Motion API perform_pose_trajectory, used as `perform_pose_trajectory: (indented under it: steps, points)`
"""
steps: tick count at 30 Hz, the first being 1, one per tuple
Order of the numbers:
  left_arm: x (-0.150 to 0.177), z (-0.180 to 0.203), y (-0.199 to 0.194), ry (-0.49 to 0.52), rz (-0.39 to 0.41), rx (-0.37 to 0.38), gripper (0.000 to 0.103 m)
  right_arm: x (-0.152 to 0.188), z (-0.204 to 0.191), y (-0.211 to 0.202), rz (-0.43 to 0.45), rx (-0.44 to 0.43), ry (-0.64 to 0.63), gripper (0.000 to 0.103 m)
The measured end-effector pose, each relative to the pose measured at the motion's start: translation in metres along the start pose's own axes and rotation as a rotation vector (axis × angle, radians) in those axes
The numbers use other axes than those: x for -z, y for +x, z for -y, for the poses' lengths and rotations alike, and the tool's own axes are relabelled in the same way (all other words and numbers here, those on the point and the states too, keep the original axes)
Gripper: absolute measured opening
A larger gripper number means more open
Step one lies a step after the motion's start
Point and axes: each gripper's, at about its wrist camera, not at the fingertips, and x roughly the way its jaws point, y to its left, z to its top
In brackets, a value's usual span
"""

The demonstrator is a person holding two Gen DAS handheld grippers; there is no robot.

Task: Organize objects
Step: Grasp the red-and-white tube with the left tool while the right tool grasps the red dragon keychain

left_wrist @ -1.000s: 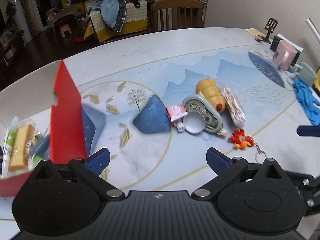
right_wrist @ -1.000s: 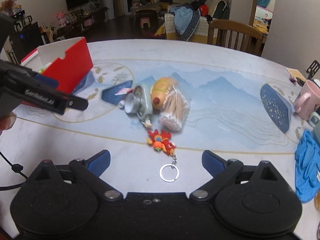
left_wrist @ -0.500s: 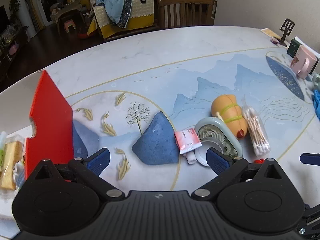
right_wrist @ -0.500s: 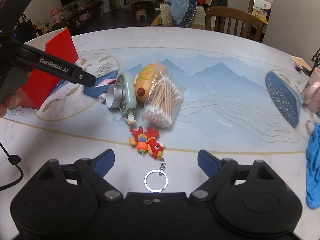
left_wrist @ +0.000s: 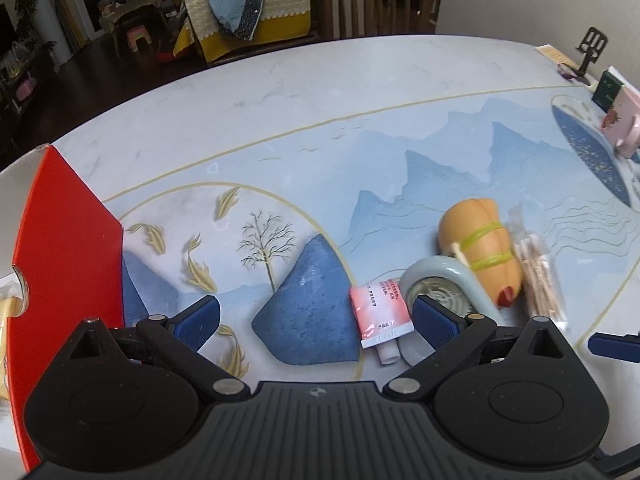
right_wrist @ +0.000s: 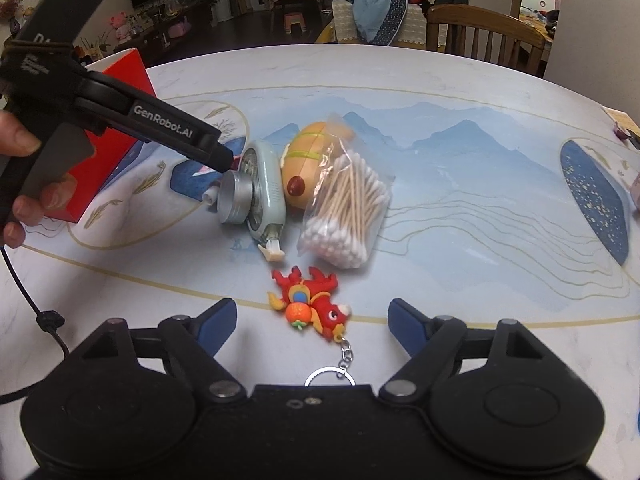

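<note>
My left gripper is open and low over the table, with a small pink tube between its fingers near the right pad. Beside the tube lie a pale green tape dispenser, a toy hot dog and a bag of cotton swabs. A red box stands at the left. My right gripper is open around a red dragon keychain. The right wrist view also shows the dispenser, a round metal tin, the hot dog, the swabs and the red box.
A pink mug and a dark green box stand at the table's far right edge. A wooden chair is behind the table. The left tool's body and the hand holding it fill the left of the right wrist view.
My left gripper has moved forward and down toward the pink tube and dispenser. My right gripper has moved forward, so the dragon keychain now lies between its fingers.
</note>
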Motion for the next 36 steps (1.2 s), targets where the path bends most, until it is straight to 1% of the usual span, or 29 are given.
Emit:
perform_pose_trajectory:
  steps: [3, 5, 11, 13, 15, 19, 21, 22, 24, 25, 27, 31, 36]
  points:
    - [-0.002, -0.003, 0.007, -0.013, -0.014, -0.003, 0.103, -0.002, 0.000, 0.003, 0.000, -0.001, -0.002, 0.078]
    - [-0.002, -0.004, 0.011, -0.011, -0.024, 0.008, 0.103, -0.005, 0.000, 0.006, 0.000, 0.000, -0.002, 0.075]
    - [-0.003, -0.001, 0.020, 0.031, -0.033, 0.013, 0.102, -0.008, -0.003, 0.018, -0.011, 0.005, -0.013, 0.063]
    - [-0.002, 0.000, 0.022, 0.046, -0.034, 0.014, 0.100, -0.009, -0.006, 0.020, -0.006, 0.013, -0.026, 0.062]
    - [-0.001, 0.000, 0.025, 0.054, -0.044, 0.027, 0.087, -0.009, -0.008, 0.021, -0.002, 0.017, -0.035, 0.057]
    - [0.003, -0.001, 0.026, 0.055, -0.037, 0.053, 0.078, -0.011, -0.013, 0.024, 0.005, 0.030, -0.059, 0.051]
    - [0.003, -0.001, 0.025, 0.064, -0.031, 0.070, 0.069, -0.010, -0.016, 0.024, 0.010, 0.042, -0.080, 0.045]
    - [0.003, 0.001, 0.024, 0.076, -0.026, 0.074, 0.066, -0.009, -0.018, 0.024, 0.013, 0.048, -0.090, 0.044]
    - [0.004, 0.004, 0.021, 0.096, -0.018, 0.084, 0.051, -0.007, -0.019, 0.023, 0.016, 0.052, -0.094, 0.041]
    - [0.004, 0.006, 0.020, 0.104, -0.016, 0.089, 0.048, -0.006, -0.019, 0.022, 0.017, 0.053, -0.094, 0.040]
    - [0.005, 0.010, 0.018, 0.122, -0.011, 0.100, 0.036, -0.004, -0.019, 0.021, 0.018, 0.055, -0.090, 0.040]
    - [0.009, 0.012, 0.016, 0.153, -0.009, 0.124, 0.027, 0.000, -0.017, 0.017, 0.014, 0.054, -0.081, 0.039]
    - [0.019, 0.009, 0.009, 0.152, -0.019, 0.129, 0.027, 0.008, -0.014, 0.004, 0.006, 0.039, -0.040, 0.039]
